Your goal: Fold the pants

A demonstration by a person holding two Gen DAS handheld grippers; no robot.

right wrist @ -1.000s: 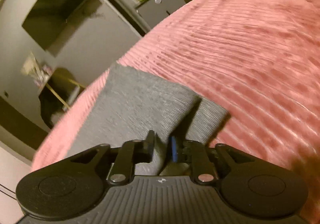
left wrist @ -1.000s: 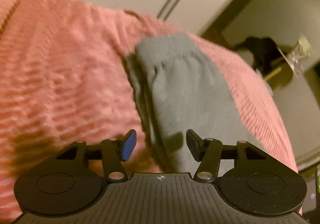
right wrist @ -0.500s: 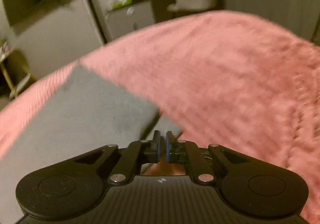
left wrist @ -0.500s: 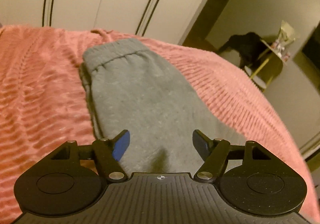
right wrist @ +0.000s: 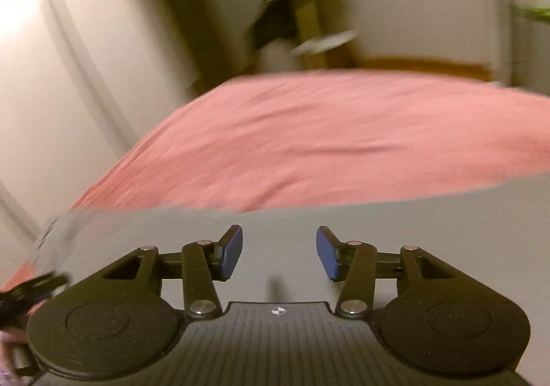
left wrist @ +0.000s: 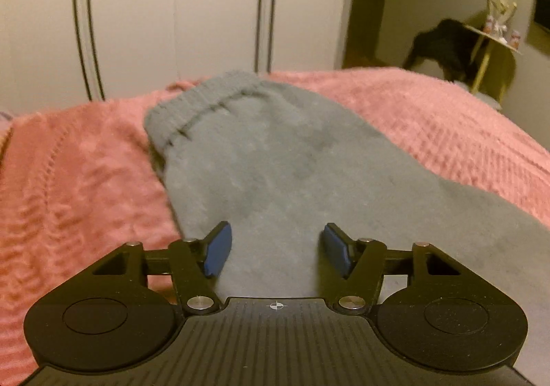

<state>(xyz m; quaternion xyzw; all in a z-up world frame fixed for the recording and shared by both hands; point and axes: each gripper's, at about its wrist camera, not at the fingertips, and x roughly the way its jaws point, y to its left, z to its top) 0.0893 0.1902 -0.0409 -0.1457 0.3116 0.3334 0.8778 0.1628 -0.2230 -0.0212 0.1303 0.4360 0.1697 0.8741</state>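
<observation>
Grey pants (left wrist: 275, 159) lie folded lengthwise on a pink ribbed bedspread (left wrist: 82, 179), with the elastic waistband at the far end. My left gripper (left wrist: 276, 248) hovers over the near part of the pants, its jaws closing with only flat cloth below them and nothing pinched. In the blurred right wrist view, my right gripper (right wrist: 279, 253) hangs over the grey pants (right wrist: 412, 224), its jaws opening with nothing between the blue pads. The bedspread (right wrist: 326, 138) stretches beyond.
White wardrobe doors (left wrist: 172, 7) stand behind the bed. A yellow chair with a dark garment (left wrist: 443, 49) stands at the right by a doorway. The other gripper's black edge (right wrist: 20, 293) shows at the lower left of the right wrist view.
My right gripper went from nearly shut to open and swung fast across the bed over the pants. My left gripper rolled level and shifted along the pants; its jaws narrowed slightly.
</observation>
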